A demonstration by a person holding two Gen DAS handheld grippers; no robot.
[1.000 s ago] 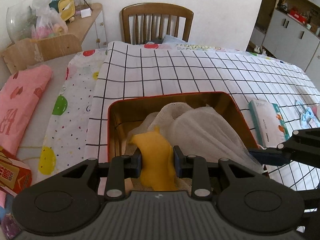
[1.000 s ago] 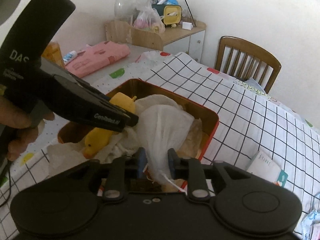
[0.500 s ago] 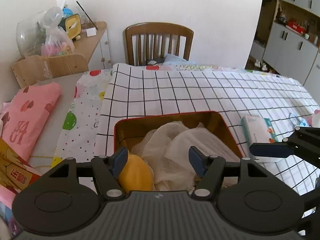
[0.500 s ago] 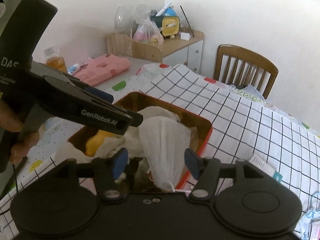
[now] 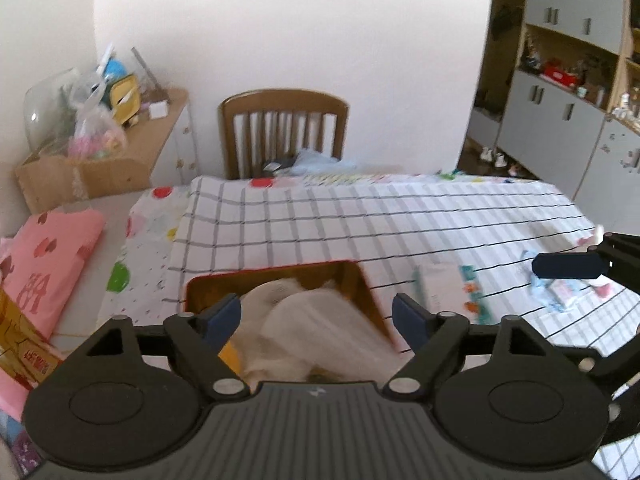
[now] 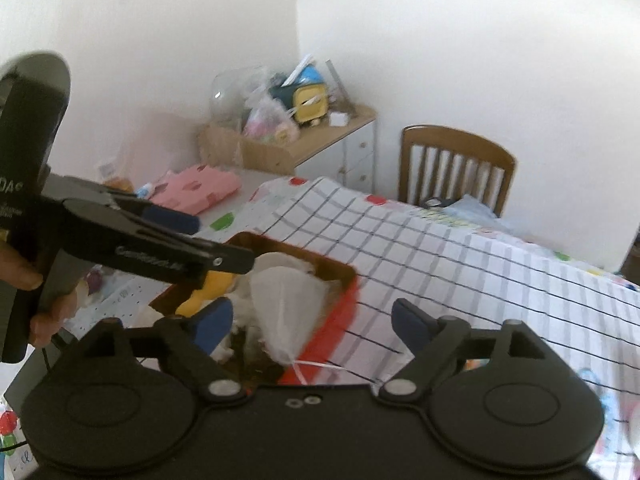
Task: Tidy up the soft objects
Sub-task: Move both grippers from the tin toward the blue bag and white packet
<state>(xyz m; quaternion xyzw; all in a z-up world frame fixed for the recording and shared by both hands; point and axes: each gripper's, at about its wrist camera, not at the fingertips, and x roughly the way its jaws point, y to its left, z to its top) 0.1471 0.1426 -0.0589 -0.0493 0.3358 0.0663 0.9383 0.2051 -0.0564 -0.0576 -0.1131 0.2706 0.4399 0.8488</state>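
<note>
Both grippers have just let go over the red-rimmed tin (image 5: 276, 270) on the checked tablecloth (image 5: 360, 216). The left gripper (image 5: 316, 316), which a second ago pinched the yellow soft toy (image 6: 208, 288), now has its jaws opening wide with nothing pressed between the pads; the toy lies inside the tin at its near left corner, half hidden behind the left blue pad. The right gripper (image 6: 312, 320) had the white mesh pouch (image 6: 288, 300) clamped by its lower end, and its jaws are also opening, bare of any load, while the pouch sits in the tin's middle with its drawstring trailing over the near rim. Both tools have lifted up and back from the tin, so its contents look smaller and lower in each view.

By my reading, these two soft things are now stowed and this step is finished. A tissue packet (image 5: 448, 292) lies on the cloth just right of the tin, and small wrapped packets (image 5: 560, 294) lie farther right, likely candidates for the next pick
</note>
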